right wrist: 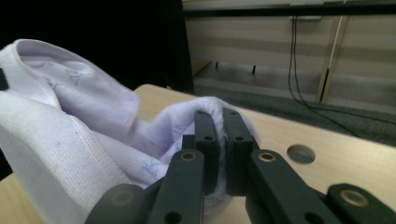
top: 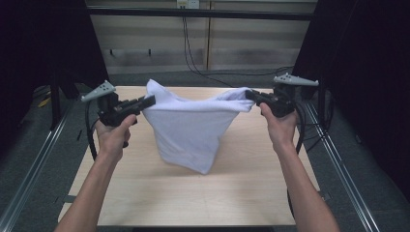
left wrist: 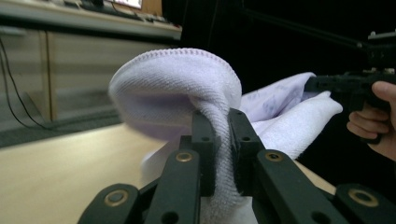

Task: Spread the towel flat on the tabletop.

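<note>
left claw and right claw each pinch the white towel, clamped tight on opposite corners.

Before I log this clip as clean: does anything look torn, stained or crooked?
Nothing stands out. The white towel hangs whole between the left hand-held gripper and right hand-held gripper, sagging above the table.

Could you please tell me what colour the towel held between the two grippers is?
White; the towel shows best in the high view.
</note>
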Available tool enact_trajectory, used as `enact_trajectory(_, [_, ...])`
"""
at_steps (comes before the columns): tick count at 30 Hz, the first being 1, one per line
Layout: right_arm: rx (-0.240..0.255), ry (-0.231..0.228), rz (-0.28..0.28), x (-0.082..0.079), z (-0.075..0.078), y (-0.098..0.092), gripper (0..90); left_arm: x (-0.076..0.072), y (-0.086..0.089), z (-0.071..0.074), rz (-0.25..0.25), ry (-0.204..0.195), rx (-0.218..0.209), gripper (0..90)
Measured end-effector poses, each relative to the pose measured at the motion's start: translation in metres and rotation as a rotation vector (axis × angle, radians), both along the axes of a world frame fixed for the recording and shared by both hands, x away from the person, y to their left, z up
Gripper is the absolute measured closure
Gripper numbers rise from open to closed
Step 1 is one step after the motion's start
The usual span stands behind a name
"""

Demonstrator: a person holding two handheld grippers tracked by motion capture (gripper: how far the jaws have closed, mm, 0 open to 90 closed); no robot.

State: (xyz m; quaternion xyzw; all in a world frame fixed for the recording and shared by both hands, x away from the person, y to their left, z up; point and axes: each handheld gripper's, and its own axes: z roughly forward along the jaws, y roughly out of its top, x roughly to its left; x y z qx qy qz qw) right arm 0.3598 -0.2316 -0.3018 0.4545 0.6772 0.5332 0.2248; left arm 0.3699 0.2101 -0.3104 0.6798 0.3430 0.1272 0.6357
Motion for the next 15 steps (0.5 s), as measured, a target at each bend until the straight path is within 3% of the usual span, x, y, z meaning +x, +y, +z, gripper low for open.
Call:
enact_trajectory(3, [0.003, -0.027, -0.018, 0.005, 0.017, 0.004, 87.2, 0.004, 0.001, 0.019, 0.026, -0.030, 0.020, 83.4])
enact_trajectory(7, [0.005, -0.022, -0.022, 0.017, 0.036, 0.007, 87.2, 0.023, 0.001, 0.035, 0.066, -0.021, 0.059, 83.4])
enact_trajectory(9, [0.006, -0.004, -0.026, 0.031, 0.046, 0.009, 87.1, 0.037, -0.001, 0.037, 0.093, -0.009, 0.063, 83.4])
enact_trajectory(12, [0.034, 0.074, -0.039, 0.060, 0.059, 0.006, 86.9, 0.052, -0.004, 0.044, 0.123, -0.014, 0.059, 83.3])
enact_trajectory(13, [0.036, 0.077, -0.044, 0.065, 0.063, 0.005, 86.9, 0.055, -0.005, 0.047, 0.126, -0.019, 0.041, 83.3])
enact_trajectory(14, [0.012, 0.036, -0.049, 0.074, 0.075, 0.004, 86.8, 0.057, -0.007, 0.049, 0.132, -0.022, 0.036, 83.3])
enact_trajectory(15, [0.012, 0.036, -0.049, 0.074, 0.075, 0.004, 86.8, 0.060, -0.010, 0.052, 0.135, -0.036, 0.044, 83.3])
